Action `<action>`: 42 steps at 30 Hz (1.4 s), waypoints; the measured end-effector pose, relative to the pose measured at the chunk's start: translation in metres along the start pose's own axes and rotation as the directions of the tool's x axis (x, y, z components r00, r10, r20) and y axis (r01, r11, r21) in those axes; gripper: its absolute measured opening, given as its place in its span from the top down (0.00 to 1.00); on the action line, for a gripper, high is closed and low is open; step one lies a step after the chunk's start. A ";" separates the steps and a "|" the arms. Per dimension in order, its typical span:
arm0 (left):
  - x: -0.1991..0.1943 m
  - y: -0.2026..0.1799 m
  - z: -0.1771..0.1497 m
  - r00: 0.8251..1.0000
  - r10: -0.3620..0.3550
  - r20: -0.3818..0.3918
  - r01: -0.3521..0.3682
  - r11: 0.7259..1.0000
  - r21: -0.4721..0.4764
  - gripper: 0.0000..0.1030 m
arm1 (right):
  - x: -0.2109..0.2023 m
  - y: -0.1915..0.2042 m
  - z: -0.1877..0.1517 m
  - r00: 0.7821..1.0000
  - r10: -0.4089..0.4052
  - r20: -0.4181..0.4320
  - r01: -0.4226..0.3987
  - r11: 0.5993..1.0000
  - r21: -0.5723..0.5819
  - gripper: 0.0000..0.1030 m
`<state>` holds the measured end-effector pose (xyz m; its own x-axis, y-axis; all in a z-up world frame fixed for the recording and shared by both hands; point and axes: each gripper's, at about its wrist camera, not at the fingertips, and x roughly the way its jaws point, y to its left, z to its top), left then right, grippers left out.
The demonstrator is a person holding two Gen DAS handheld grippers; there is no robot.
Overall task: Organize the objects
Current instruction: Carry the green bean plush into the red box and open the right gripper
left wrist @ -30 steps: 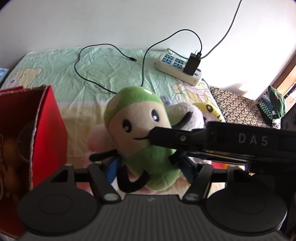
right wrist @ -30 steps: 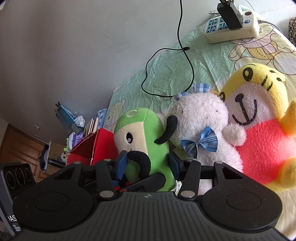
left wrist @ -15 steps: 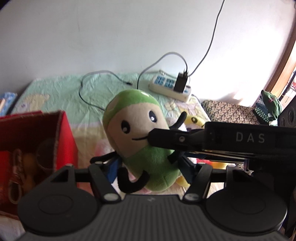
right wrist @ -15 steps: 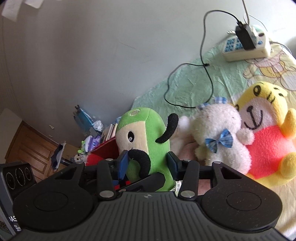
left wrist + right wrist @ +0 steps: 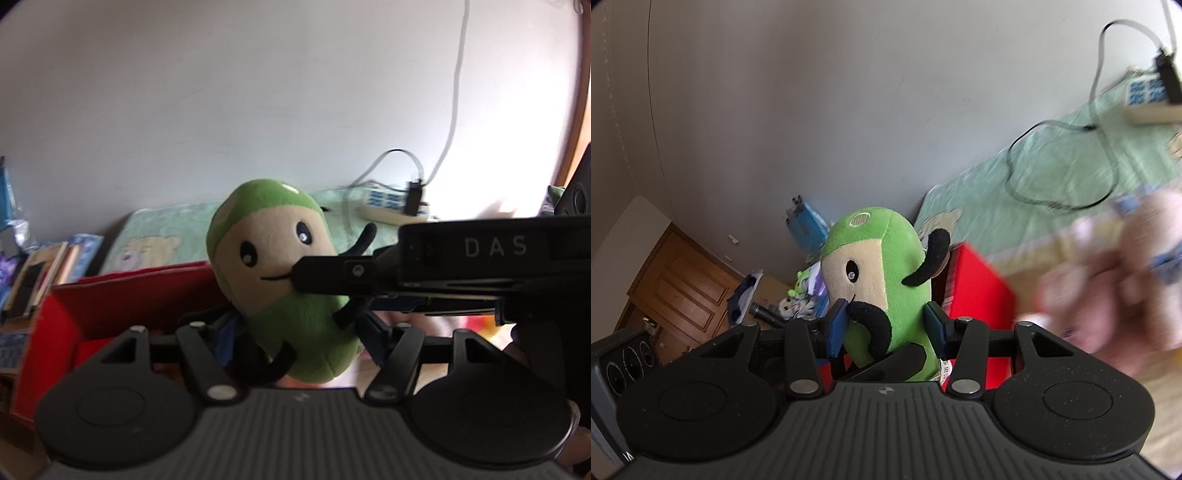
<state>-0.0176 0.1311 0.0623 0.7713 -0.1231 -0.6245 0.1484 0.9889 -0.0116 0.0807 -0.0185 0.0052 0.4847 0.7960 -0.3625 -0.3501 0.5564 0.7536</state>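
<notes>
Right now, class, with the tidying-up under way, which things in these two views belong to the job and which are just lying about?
In the job:
- green plush toy, held by both grippers
- red box
- left gripper
- right gripper

Lying about:
- power strip with plugged-in charger
- black cable on the bedsheet
- stacked books

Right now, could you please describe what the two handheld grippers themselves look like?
Both are matte black. The left gripper and right gripper each have a ribbed body, two round discs, angled linkage bars with silver pins and blue finger pads. The right one's side, in the left view, bears white letters "DAS".
</notes>
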 end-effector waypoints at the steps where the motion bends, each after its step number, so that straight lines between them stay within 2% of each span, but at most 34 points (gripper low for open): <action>1: -0.001 0.013 -0.002 1.000 0.007 -0.004 -0.007 1.000 -0.005 0.34 | 0.012 0.005 -0.003 1.000 0.000 -0.012 0.000 1.000 -0.004 0.53; 7: 0.008 0.083 -0.013 0.996 0.064 -0.069 -0.066 0.998 -0.024 0.34 | 0.078 0.028 -0.025 0.997 0.003 -0.073 -0.003 1.000 -0.005 0.53; 11: 0.018 0.128 -0.023 0.991 0.070 -0.113 -0.076 0.996 -0.055 0.34 | 0.114 0.038 -0.039 0.994 -0.007 -0.108 0.007 1.000 0.002 0.53; 15: 0.032 0.157 -0.034 0.983 0.086 -0.163 -0.095 0.994 -0.051 0.34 | 0.141 0.040 -0.050 0.988 -0.020 -0.152 0.027 0.999 0.044 0.53; 22: 0.052 0.185 -0.047 0.968 0.104 -0.229 -0.116 0.992 -0.039 0.34 | 0.172 0.036 -0.065 0.973 -0.039 -0.226 0.076 0.985 0.156 0.51; 25: 0.053 0.190 -0.051 0.964 0.127 -0.232 -0.133 0.991 -0.012 0.34 | 0.181 0.035 -0.069 0.964 -0.055 -0.260 0.106 0.977 0.187 0.51; 27: 0.051 0.191 -0.050 0.965 0.157 -0.208 -0.157 0.987 0.016 0.34 | 0.183 0.040 -0.068 0.964 -0.060 -0.259 0.107 0.980 0.170 0.51; 29: 0.050 0.195 -0.048 0.969 0.155 -0.191 -0.153 0.988 0.023 0.30 | 0.185 0.043 -0.067 0.957 -0.088 -0.275 0.135 0.978 0.157 0.49; 36: 0.055 0.204 -0.050 0.961 0.178 -0.212 -0.175 0.984 0.030 0.29 | 0.200 0.046 -0.068 0.938 -0.068 -0.341 0.116 0.986 0.122 0.49; 42: 0.058 0.209 -0.058 0.950 0.196 -0.243 -0.200 0.980 0.009 0.27 | 0.193 0.049 -0.070 0.945 -0.086 -0.316 0.127 0.986 0.111 0.46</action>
<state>0.0222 0.3356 -0.0211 0.6118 0.0977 -0.7850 -0.0036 0.9927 0.1207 0.1013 0.1786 -0.0660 0.2351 0.7795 -0.5806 -0.1942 0.6230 0.7578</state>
